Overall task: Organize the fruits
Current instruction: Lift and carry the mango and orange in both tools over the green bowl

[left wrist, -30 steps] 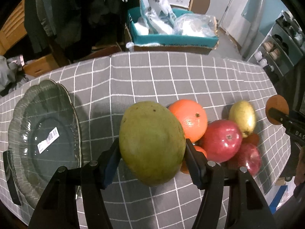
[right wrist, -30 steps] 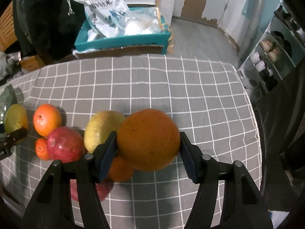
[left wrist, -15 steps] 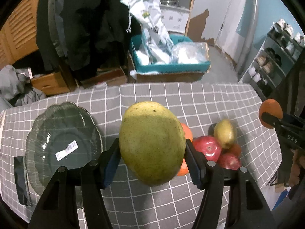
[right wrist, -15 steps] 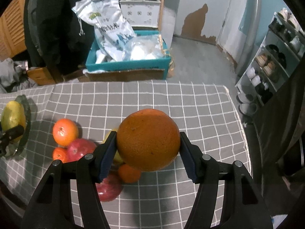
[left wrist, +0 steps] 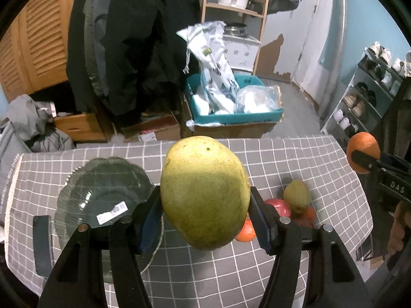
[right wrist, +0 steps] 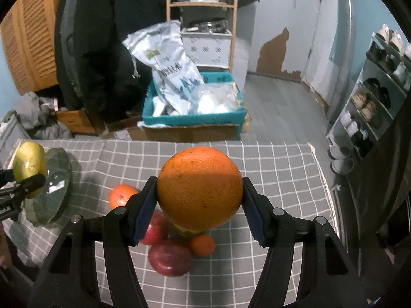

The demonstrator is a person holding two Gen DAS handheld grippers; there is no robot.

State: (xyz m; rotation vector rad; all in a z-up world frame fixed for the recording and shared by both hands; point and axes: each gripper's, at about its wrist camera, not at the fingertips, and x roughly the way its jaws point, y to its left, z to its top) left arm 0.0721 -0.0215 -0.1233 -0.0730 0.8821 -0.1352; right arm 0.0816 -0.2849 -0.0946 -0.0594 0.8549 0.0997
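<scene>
My left gripper [left wrist: 205, 218] is shut on a large green mango [left wrist: 204, 190], held high above the table. My right gripper [right wrist: 199, 205] is shut on a big orange [right wrist: 199, 187], also held high. The orange also shows at the right edge of the left wrist view [left wrist: 362, 152], and the mango at the left of the right wrist view [right wrist: 29, 163]. A dark glass plate [left wrist: 102, 187] lies on the table's left side. A pile of fruit stays on the cloth: a red apple [right wrist: 170, 258], a small orange [right wrist: 121, 195], a yellow-green fruit [left wrist: 296, 195].
The table wears a grey checked cloth [left wrist: 295, 159]. Behind it stand a teal box of bags [left wrist: 231, 102], hanging dark coats [left wrist: 128, 38], a wooden shelf [right wrist: 203, 5] and a shoe rack [right wrist: 372, 89] at the right. A dark flat object [left wrist: 42, 243] lies left of the plate.
Both grippers have risen well above the table with their fruits; the table, plate and fruit pile look smaller and farther below.
</scene>
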